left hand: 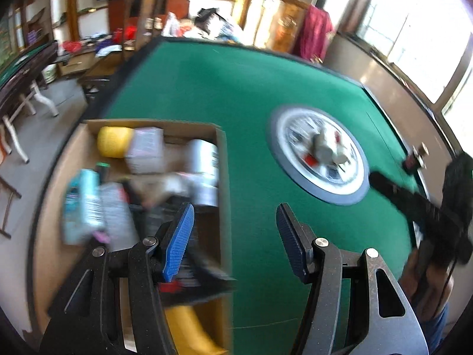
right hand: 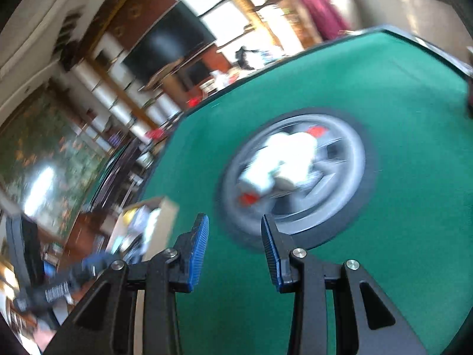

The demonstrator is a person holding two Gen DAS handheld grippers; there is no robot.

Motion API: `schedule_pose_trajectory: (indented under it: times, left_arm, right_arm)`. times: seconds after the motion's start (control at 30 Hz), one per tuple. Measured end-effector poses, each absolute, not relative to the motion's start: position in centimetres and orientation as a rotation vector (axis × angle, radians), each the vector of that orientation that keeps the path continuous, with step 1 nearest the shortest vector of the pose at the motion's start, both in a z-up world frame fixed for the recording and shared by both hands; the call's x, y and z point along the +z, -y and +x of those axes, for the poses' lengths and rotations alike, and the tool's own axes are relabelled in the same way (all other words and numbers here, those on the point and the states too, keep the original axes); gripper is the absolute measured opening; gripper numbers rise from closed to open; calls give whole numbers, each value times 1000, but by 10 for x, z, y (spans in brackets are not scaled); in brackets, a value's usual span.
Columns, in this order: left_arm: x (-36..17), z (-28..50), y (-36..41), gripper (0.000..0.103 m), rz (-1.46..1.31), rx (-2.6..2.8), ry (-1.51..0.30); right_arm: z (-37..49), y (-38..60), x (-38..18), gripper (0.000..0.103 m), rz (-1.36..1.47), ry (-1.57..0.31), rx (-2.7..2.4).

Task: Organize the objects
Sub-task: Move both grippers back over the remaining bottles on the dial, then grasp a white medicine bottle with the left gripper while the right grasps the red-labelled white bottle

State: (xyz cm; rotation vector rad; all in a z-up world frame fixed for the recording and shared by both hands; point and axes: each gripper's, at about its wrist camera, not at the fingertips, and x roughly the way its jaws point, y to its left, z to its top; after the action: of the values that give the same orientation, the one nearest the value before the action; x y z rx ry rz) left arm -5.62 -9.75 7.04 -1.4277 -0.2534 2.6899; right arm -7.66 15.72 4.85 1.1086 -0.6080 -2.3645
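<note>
A cardboard box (left hand: pixel 220 136) stands at the left of the green felt table (left hand: pixel 224 88). It holds a yellow-capped bottle (left hand: pixel 113 142), a white can (left hand: pixel 204 171), a teal carton (left hand: pixel 84 201) and other blurred items. My left gripper (left hand: pixel 235 210) is open and empty. Its left finger hangs over the box's right side and its right finger over bare felt. A round grey disc (left hand: pixel 348 192) in the table's middle carries blurred white objects (left hand: pixel 325 148). My right gripper (right hand: pixel 234 217) is open with nothing between its pads, just short of the disc (right hand: pixel 348 213) and the white objects (right hand: pixel 283 159).
The right gripper's black body (left hand: pixel 414 207) reaches in from the right in the left wrist view. A small dark red object (left hand: pixel 414 159) sits by the table's right edge. The box (right hand: pixel 165 216) shows at the left in the right wrist view. Cluttered furniture stands beyond the table.
</note>
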Motion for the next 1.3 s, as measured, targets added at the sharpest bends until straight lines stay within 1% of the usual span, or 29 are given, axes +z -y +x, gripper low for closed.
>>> schedule_pose_trajectory:
  times: [0.07,0.17,0.23,0.43,0.6,0.73,0.87,0.97,1.03,1.07,1.1,1.2,1.3]
  left_arm:
    - [62,-62,80,59,-1448,2656,232]
    - [50,-79,43,58,-1496,2579,204]
    - [48,-93,22,58,-1507,2537,192]
    - [66,-150,-20,58,-1481,2532,116]
    - [57,-193,-37,58,-1542,2541,-27]
    - [47,-215,-46,59,-1574,2527,-99]
    - [35,-227,-54,59,-1586,2527,-151]
    - [26,-234,-57,58,-1588,2524,-137]
    - [20,-238,-53,53,-1595,2515,-87]
    - [18,-239,-52,37,-1600,2507,-52]
    - [15,-238,-50,34,-1612,2501,-18]
    - [13,-225,-43,34,-1589,2526,16]
    - [11,-196,-27,34,-1569,2544,73]
  right_arm:
    - [-84,-176,48,37,1110,644,-2384]
    - [-93,-197,47,37,1119,628,-2449]
    - [-100,-213,46,37,1126,661,-2452]
    - [-107,-237,46,37,1132,765,-2439]
    - [-106,-239,49,37,1117,808,-2404]
    - [-104,-243,50,37,1114,846,-2378]
    - [-104,-242,50,37,1114,852,-2370]
    - [-103,-242,49,37,1121,857,-2368]
    - [-103,-242,49,37,1122,854,-2379]
    - [-103,-242,49,37,1122,852,-2383]
    - [-104,-241,48,37,1124,845,-2391]
    - [-105,-242,46,37,1134,836,-2404]
    - [-105,-243,45,37,1140,826,-2423]
